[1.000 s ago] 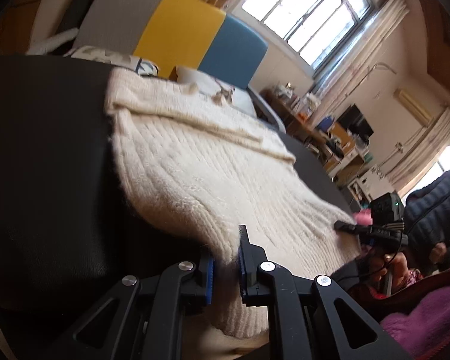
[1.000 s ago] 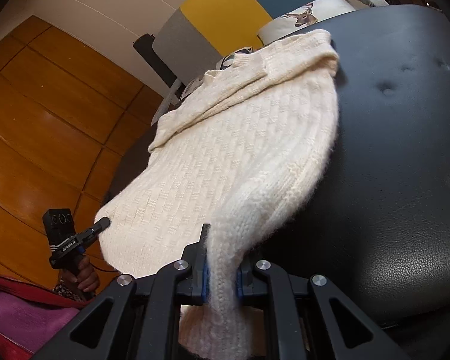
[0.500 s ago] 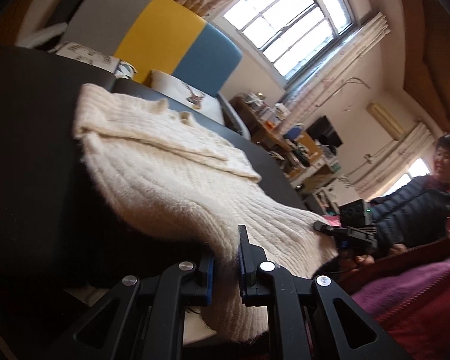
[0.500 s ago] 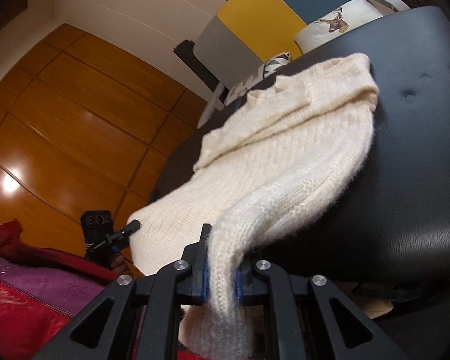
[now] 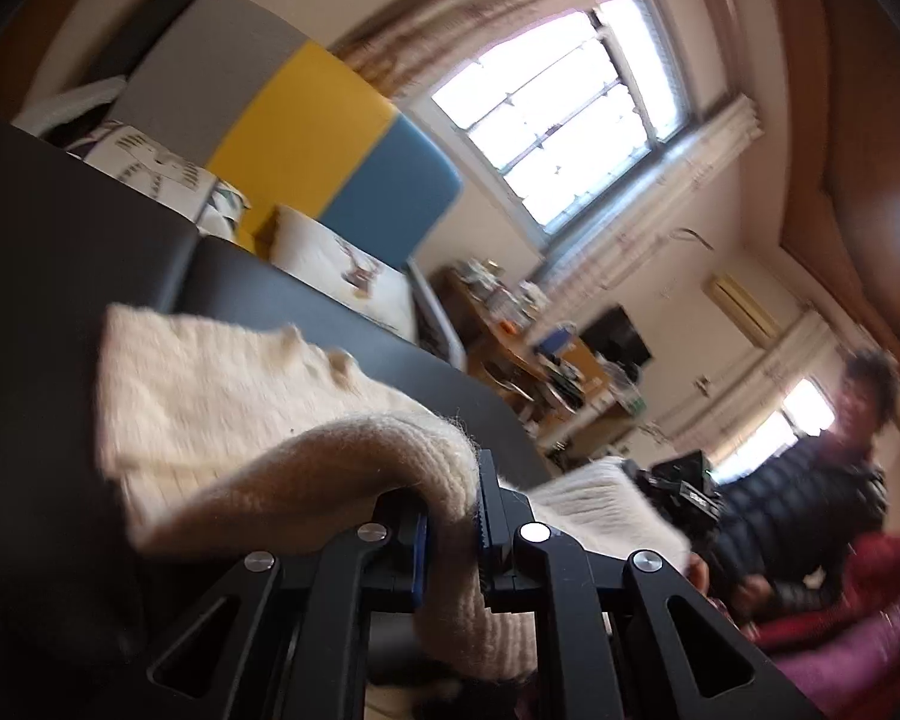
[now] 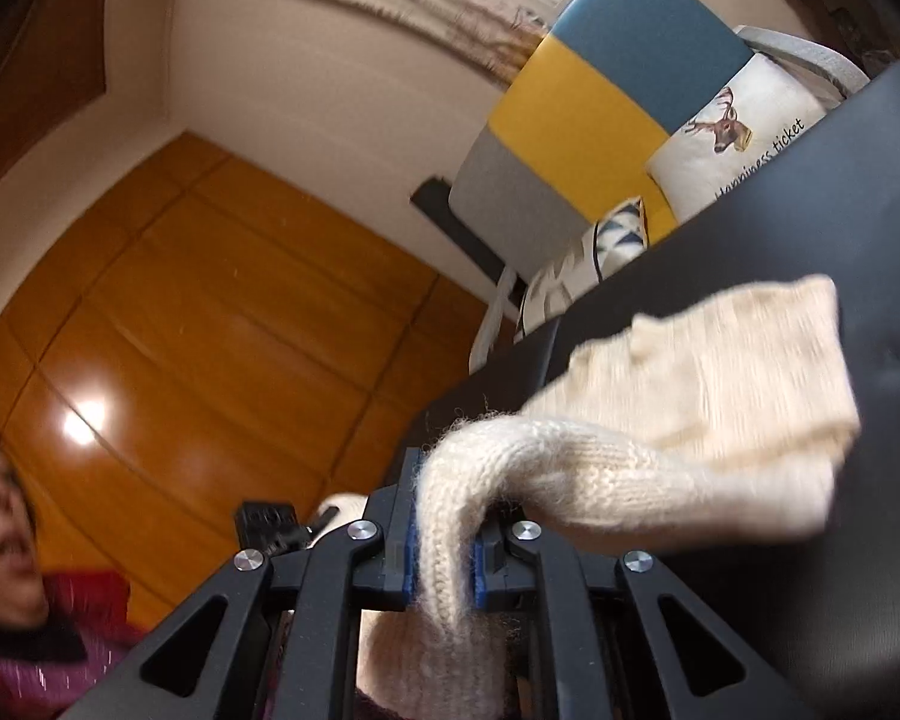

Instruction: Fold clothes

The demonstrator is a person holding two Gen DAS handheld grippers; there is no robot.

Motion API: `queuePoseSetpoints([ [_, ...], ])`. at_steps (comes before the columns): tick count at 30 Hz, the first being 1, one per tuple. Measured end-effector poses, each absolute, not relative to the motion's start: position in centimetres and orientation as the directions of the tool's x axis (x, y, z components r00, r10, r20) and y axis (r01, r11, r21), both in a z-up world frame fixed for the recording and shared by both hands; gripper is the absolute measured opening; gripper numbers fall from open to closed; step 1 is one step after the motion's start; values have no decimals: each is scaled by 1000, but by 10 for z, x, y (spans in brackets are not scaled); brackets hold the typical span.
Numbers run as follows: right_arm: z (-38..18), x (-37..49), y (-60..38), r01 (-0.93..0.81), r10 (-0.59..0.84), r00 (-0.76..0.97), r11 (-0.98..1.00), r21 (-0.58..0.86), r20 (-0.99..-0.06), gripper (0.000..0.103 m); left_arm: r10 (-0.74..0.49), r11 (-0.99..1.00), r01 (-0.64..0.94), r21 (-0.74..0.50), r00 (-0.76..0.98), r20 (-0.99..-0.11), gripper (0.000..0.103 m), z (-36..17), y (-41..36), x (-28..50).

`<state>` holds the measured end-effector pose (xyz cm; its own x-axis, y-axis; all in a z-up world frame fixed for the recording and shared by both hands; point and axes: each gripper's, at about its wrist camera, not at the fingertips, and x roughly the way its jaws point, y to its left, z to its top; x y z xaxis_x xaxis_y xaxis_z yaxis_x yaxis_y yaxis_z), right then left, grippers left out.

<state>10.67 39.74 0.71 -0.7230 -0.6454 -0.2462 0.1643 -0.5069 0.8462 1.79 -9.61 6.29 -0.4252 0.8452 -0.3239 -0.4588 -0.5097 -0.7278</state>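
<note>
Cream knit everywhere: the sweater (image 5: pixel 228 414) lies partly on the black leather surface (image 5: pixel 60 276), and its near edge is lifted up off it at both corners. Left gripper (image 5: pixel 450 531) has its blue-padded fingers (image 5: pixel 417 552) pressed tight on a thick fold of the knit, which spills down between the black linkage arms. Right gripper (image 6: pixel 441 546) does likewise, fingers (image 6: pixel 479 564) pinched hard on the opposite corner, wool bulging over the top and hanging below.

Behind the leather surface stands a chair back (image 6: pixel 594 96) in blue, yellow and grey bands. Leaning against it, a white cushion (image 6: pixel 744 144) printed with a deer head, and the writing reads "Happiness ticket", the first letters partly cut off by the leather edge. A second patterned cushion (image 6: pixel 588 258) sits beside it. Wooden panelling (image 6: pixel 210 330) fills the right-wrist view's left side; a bright window (image 5: pixel 570 114) tops the left view, all somewhat motion-blurred.
</note>
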Motion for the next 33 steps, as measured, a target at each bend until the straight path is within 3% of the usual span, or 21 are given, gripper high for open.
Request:
queuePoseSetpoints([
  [5, -21, 43, 421, 51, -610, -737, -479, 876, -291, 11, 804, -557, -360, -748, -458, -378, 12, 32, -84, -50],
  [16, -103, -56, 450, -232, -590, -693, -360, 904, -413, 14, 745, -558, 28, -830, -424, -515, 12, -71, -77, -147],
  [22, -125, -78, 452, -313, -606, -669, -296, 903, -431, 27, 750, -570, 65, -819, -365, -551, 14, -83, -71, -158],
  [33, -121, -84, 459, -304, -592, -699, -262, 916, -401, 28, 783, -524, 129, -842, -315, -536, 22, -79, -77, -170],
])
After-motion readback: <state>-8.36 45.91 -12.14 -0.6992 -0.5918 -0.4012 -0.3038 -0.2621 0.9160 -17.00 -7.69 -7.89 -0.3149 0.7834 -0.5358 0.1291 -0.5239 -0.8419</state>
